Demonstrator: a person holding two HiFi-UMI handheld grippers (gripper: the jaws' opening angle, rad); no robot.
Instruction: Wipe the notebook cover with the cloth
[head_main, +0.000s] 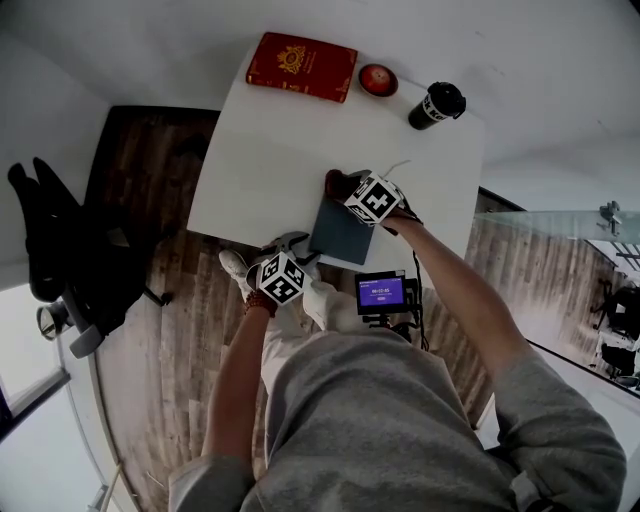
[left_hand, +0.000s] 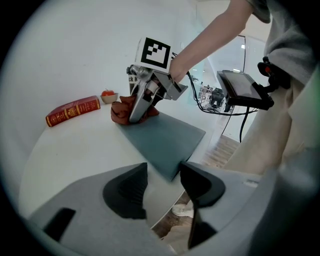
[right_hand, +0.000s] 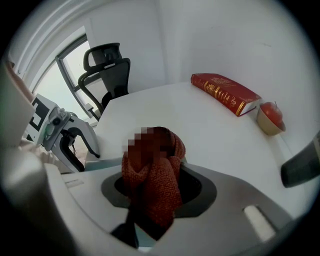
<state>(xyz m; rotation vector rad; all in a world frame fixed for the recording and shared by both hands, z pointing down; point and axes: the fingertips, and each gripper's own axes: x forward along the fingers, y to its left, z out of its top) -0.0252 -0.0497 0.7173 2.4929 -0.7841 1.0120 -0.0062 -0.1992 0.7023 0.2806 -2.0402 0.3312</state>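
Note:
A dark grey-blue notebook lies flat at the near edge of the white table. My right gripper is shut on a bunched rust-red cloth, which rests on the notebook's far corner. My left gripper stands open at the notebook's near corner. That corner points into the gap between its jaws, and the pads are not touching it.
A red hardback book, an apple in a small bowl and a black cup sit along the table's far side. A small lit screen hangs at my chest. An office chair stands at the left.

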